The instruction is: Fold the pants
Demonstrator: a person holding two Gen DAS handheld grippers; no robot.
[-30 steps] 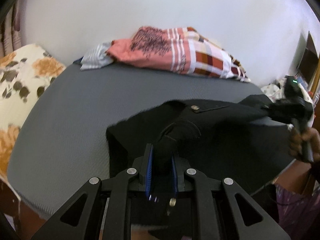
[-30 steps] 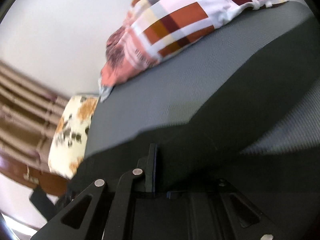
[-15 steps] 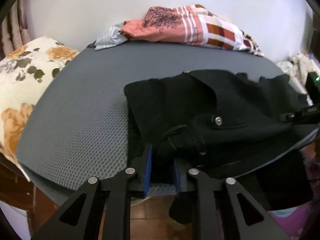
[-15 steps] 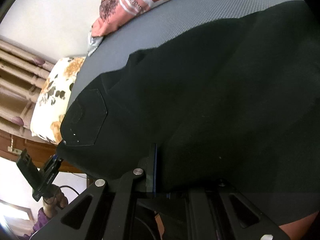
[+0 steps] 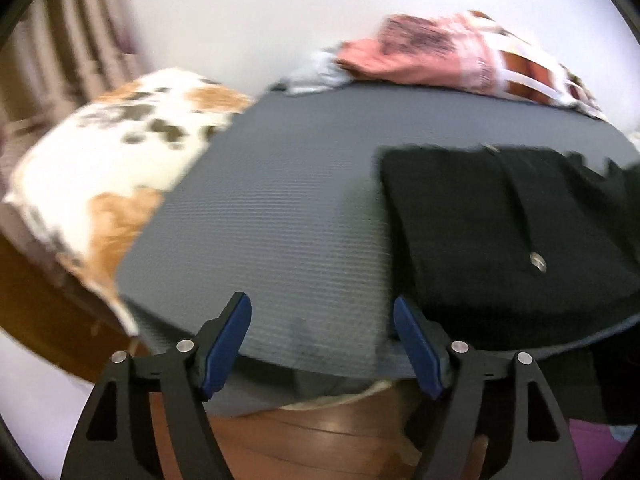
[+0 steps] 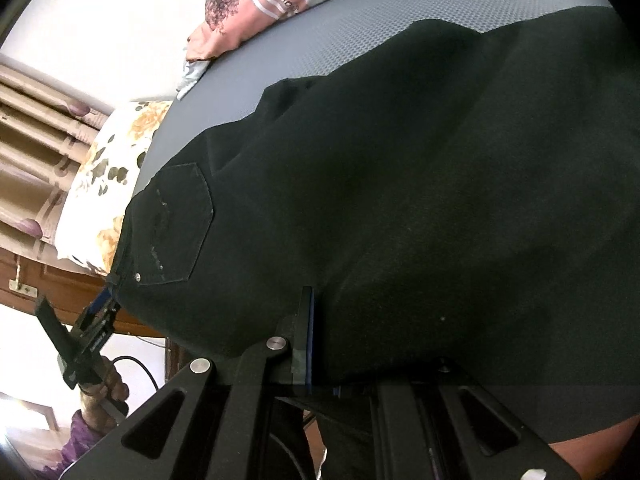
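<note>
The black pants (image 5: 504, 232) lie on the grey mat (image 5: 288, 216), waistband end toward the near edge, a metal button (image 5: 537, 261) showing. My left gripper (image 5: 322, 346) is open and empty at the mat's near edge, left of the pants. In the right wrist view the pants (image 6: 400, 200) fill the frame with a back pocket (image 6: 180, 224) at left. My right gripper (image 6: 320, 344) is shut on the pants fabric; only its left finger (image 6: 306, 336) shows. The left gripper (image 6: 105, 304) appears there at the waistband corner.
A floral pillow (image 5: 120, 168) lies left of the mat. A pink and checked bundle of cloth (image 5: 448, 60) sits at the mat's far edge by the white wall. Wooden bed frame (image 5: 304, 432) shows below the mat's near edge.
My left gripper has let go of the waistband, opened, and swung left off the pants. The pants now lie flatter on the mat. My right gripper keeps its hold.
</note>
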